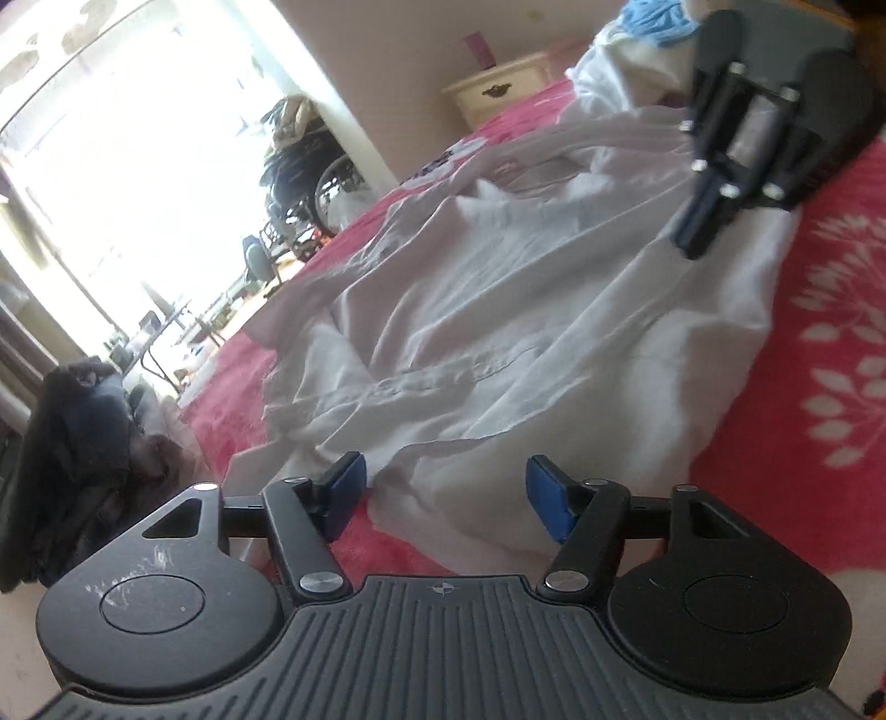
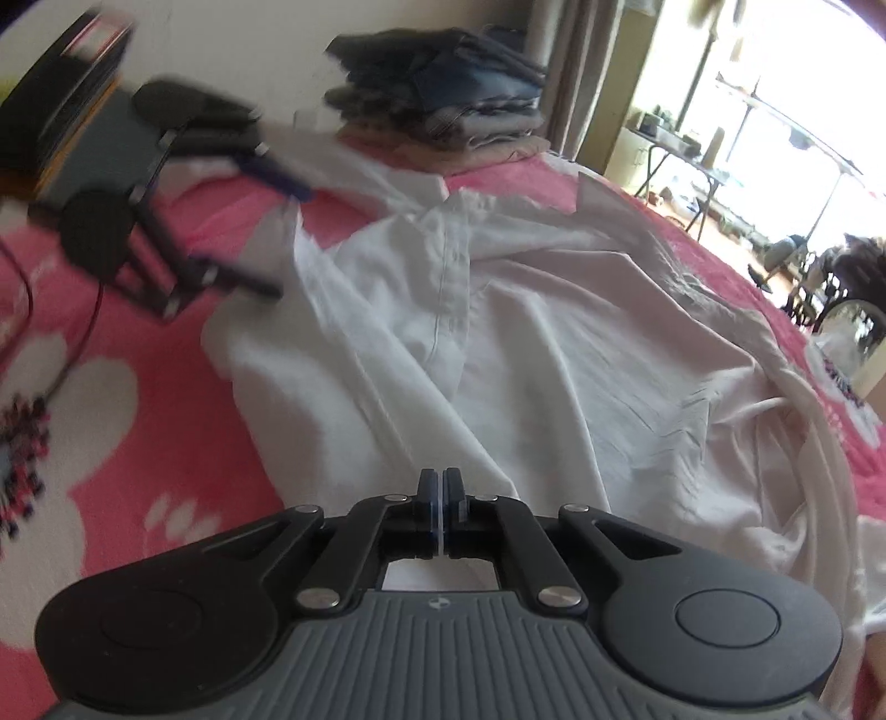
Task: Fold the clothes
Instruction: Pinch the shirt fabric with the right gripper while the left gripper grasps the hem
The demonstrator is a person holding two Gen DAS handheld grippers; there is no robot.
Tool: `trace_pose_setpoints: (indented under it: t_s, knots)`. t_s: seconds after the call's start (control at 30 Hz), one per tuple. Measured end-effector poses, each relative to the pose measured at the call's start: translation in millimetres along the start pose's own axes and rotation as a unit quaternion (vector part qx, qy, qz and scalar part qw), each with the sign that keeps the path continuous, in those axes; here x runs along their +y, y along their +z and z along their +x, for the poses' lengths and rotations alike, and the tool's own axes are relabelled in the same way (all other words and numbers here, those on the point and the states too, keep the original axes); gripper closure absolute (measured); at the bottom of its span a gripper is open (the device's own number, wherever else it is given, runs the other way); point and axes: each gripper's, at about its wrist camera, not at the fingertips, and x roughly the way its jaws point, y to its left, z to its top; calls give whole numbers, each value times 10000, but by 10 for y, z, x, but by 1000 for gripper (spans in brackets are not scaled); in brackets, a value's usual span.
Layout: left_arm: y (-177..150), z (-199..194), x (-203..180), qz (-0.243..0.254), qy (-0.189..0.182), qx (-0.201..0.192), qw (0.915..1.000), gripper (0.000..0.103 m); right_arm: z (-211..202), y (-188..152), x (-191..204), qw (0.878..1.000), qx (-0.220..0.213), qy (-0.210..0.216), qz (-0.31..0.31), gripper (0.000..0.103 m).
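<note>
A crumpled white shirt [image 1: 498,310] lies spread over a pink flowered blanket [image 1: 819,310] on a bed. My left gripper [image 1: 446,498] is open, low at the shirt's near hem, with the hem lying between its blue pads [image 1: 343,490] and nothing pinched. In the right wrist view the shirt [image 2: 554,332] fills the middle, and my left gripper [image 2: 277,232] shows blurred and open at its far left edge. My right gripper [image 2: 441,493] is shut, with a thin sliver of white cloth between the pads. From the left wrist it appears as the right gripper [image 1: 692,232], closed on the shirt's far edge.
A stack of folded dark and pale clothes [image 2: 443,99] sits at the bed's far end. A dark heap [image 1: 72,443] lies at the left. More white and blue laundry [image 1: 637,33], a cream nightstand [image 1: 504,88] and a wheelchair [image 1: 310,166] stand beyond. A thin cable [image 2: 83,343] crosses the blanket [image 2: 138,415].
</note>
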Motion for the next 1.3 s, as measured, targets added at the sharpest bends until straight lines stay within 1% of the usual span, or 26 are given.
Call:
trace_pose_setpoints:
  t_s: [0.03, 0.07, 0.1, 0.13, 0.17, 0.23, 0.27, 0.37, 0.4, 0.47, 0.57, 0.63, 0.73, 0.77, 0.9, 0.93, 1.03, 1.13, 1.17, 1.23, 1.3]
  knots:
    - [-9, 35, 14, 25, -20, 42, 10000, 55, 19, -16, 40, 9999, 43, -47, -157, 91]
    - [-15, 66, 26, 21, -57, 80, 9999, 56, 40, -31, 84, 9994, 69, -111, -322, 84]
    - [-19, 94, 40, -13, -96, 109, 9999, 60, 62, -43, 121, 9987, 83, -174, -475, 80]
    - [-21, 125, 60, -71, -141, 142, 9998, 66, 84, -51, 150, 9978, 81, -235, -613, 73]
    - [-20, 150, 86, -159, -181, 170, 9996, 68, 106, -59, 179, 9967, 79, -295, -750, 69]
    - [-15, 179, 138, -357, -235, 198, 9989, 79, 158, -75, 231, 9940, 87, -413, -1011, 69]
    - [-8, 190, 163, -472, -261, 197, 9984, 81, 195, -83, 245, 9926, 114, -467, -1116, 69]
    - [-1, 204, 239, -817, -386, 175, 9958, 87, 294, -101, 255, 9885, 124, -648, -1358, 72]
    - [-3, 203, 264, -931, -436, 167, 9946, 89, 311, -96, 241, 9887, 114, -655, -1347, 73]
    - [-6, 212, 301, -1138, -529, 186, 9919, 92, 334, -77, 207, 9894, 79, -695, -1275, 78]
    - [-14, 234, 352, -1417, -632, 219, 9877, 92, 353, -65, 188, 9883, 27, -830, -1281, 84]
    - [-24, 245, 385, -1612, -689, 237, 9842, 92, 347, -76, 204, 9866, 51, -856, -1385, 85]
    - [-46, 265, 431, -1830, -720, 246, 9802, 92, 322, -109, 262, 9828, 178, -747, -1682, 85]
    - [-50, 272, 442, -1890, -730, 241, 9790, 92, 317, -110, 262, 9827, 207, -724, -1693, 85]
    - [-49, 293, 460, -2029, -759, 240, 9760, 92, 274, -42, 144, 9893, 120, -729, -1261, 84]
    - [-50, 294, 463, -2066, -767, 236, 9751, 93, 264, -25, 114, 9906, 99, -730, -1153, 86]
    - [-55, 270, 483, -2172, -855, 198, 9722, 98, 232, 25, 25, 9939, 34, -732, -827, 100]
    - [-72, 155, 536, -2269, -1084, 91, 9678, 100, 200, 76, -63, 9960, -31, -734, -501, 102]
    - [-80, 92, 557, -2294, -1166, 50, 9663, 100, 156, 80, -77, 9972, -42, -633, -392, 102]
    - [-96, -62, 599, -2320, -1357, -43, 9632, 100, -18, 55, -67, 9997, -35, -173, -171, 102]
    - [-118, -263, 633, -2270, -1615, -110, 9603, 100, -192, 29, -57, 9996, -28, 288, 51, 102]
